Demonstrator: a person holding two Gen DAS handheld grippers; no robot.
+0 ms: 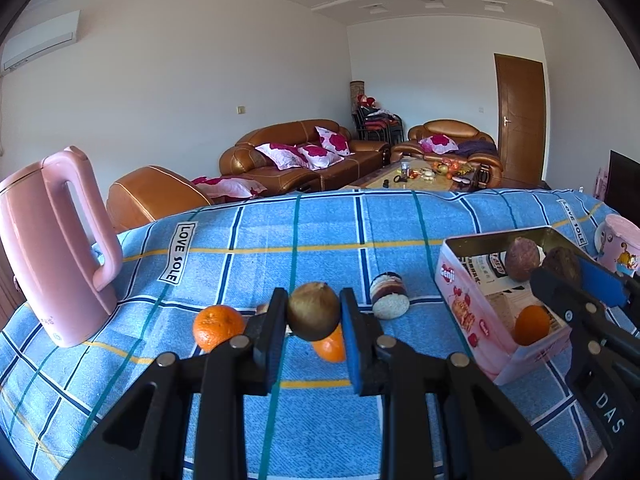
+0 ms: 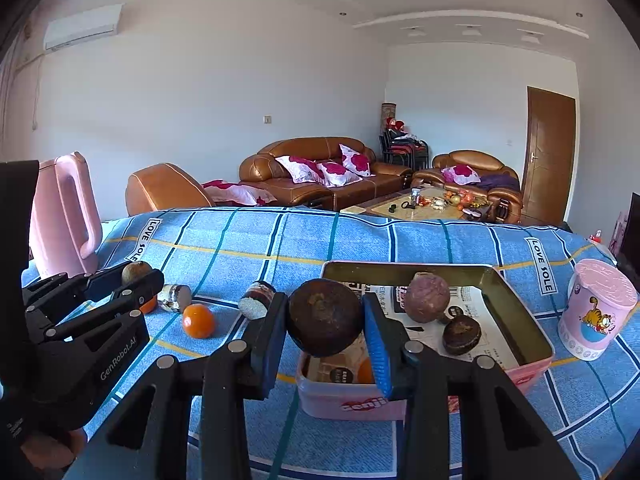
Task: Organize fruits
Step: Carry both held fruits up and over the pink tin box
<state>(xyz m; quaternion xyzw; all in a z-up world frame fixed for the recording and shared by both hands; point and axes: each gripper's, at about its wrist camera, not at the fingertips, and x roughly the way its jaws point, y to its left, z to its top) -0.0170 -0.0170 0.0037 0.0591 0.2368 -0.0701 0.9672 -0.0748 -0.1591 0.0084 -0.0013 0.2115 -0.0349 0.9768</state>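
My left gripper (image 1: 314,312) is shut on a brown-green round fruit (image 1: 313,311), held above the blue checked cloth. An orange (image 1: 218,327) lies to its left and another orange (image 1: 331,346) shows just behind the held fruit. My right gripper (image 2: 325,322) is shut on a dark brown round fruit (image 2: 325,322) over the near end of the pink tin box (image 2: 344,400). Inside the box lie a purple-brown fruit (image 2: 427,297), a small dark fruit (image 2: 461,334) and an orange (image 2: 366,372). The left gripper (image 2: 136,280) also shows at the left of the right wrist view.
A pink kettle (image 1: 52,256) stands at the left. Two rolled snacks (image 2: 258,300) (image 2: 175,298) and an orange (image 2: 198,321) lie on the cloth (image 1: 320,232). A pink cup (image 2: 596,310) stands right of the box. Sofas and a coffee table fill the room behind.
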